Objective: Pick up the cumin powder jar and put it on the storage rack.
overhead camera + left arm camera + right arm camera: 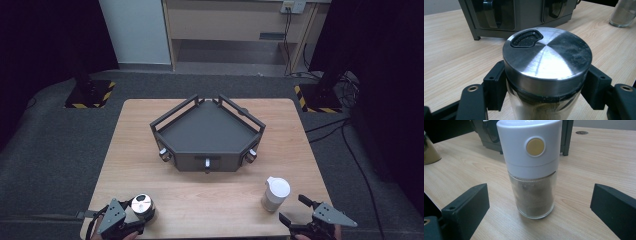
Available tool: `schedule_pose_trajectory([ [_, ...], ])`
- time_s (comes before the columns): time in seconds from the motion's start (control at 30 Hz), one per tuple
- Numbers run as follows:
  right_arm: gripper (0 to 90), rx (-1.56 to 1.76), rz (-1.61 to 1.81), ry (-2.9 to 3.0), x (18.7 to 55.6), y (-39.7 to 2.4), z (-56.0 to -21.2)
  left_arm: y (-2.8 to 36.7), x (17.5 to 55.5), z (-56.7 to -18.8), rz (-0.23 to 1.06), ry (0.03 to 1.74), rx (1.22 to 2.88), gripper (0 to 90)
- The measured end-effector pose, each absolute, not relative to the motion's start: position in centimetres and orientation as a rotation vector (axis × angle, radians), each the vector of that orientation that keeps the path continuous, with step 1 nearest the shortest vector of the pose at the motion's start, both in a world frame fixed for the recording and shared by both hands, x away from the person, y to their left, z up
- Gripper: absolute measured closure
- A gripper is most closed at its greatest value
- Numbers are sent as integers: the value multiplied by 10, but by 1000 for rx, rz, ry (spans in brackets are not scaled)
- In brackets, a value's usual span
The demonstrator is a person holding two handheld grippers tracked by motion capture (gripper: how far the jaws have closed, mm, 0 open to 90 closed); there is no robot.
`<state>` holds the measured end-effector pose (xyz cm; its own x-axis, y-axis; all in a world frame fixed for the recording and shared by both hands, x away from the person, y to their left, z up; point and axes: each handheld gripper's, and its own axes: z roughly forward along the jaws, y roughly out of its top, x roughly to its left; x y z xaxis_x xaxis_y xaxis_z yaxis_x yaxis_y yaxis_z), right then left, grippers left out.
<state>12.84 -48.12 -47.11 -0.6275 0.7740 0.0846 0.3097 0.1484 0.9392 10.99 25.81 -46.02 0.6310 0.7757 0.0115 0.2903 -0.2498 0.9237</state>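
High view: at the desk (150, 120) front edge, the left gripper (131, 216) clamps a steel-lidded spice jar (142, 206); the right gripper (295, 210) sits spread beside the white-capped shaker (275, 194). Left gripper view: pads (496, 85) pinch the jar below its lid. Right gripper view: the shaker stands upright between spread jaws, untouched.

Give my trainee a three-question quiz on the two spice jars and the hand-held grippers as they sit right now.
1. True or false: the left hand-held gripper is shut on the steel-lidded jar.
2. What colour is the round button on the white-capped jar?
3. Where does the white-capped jar stand: (a) inside the grey corner rack, (b) on the table ahead of the open right hand-held gripper, (c) on its side?

Key: 1 true; 2 yellow; 3 b.
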Motion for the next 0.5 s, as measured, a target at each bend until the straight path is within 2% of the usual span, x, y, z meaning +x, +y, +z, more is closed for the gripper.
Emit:
schedule_pose_trajectory([
  [0.5, 26, 1047, 1494, 2012, 127, -482, -473, 259, 108, -465, 600, 867, 1795, 308],
])
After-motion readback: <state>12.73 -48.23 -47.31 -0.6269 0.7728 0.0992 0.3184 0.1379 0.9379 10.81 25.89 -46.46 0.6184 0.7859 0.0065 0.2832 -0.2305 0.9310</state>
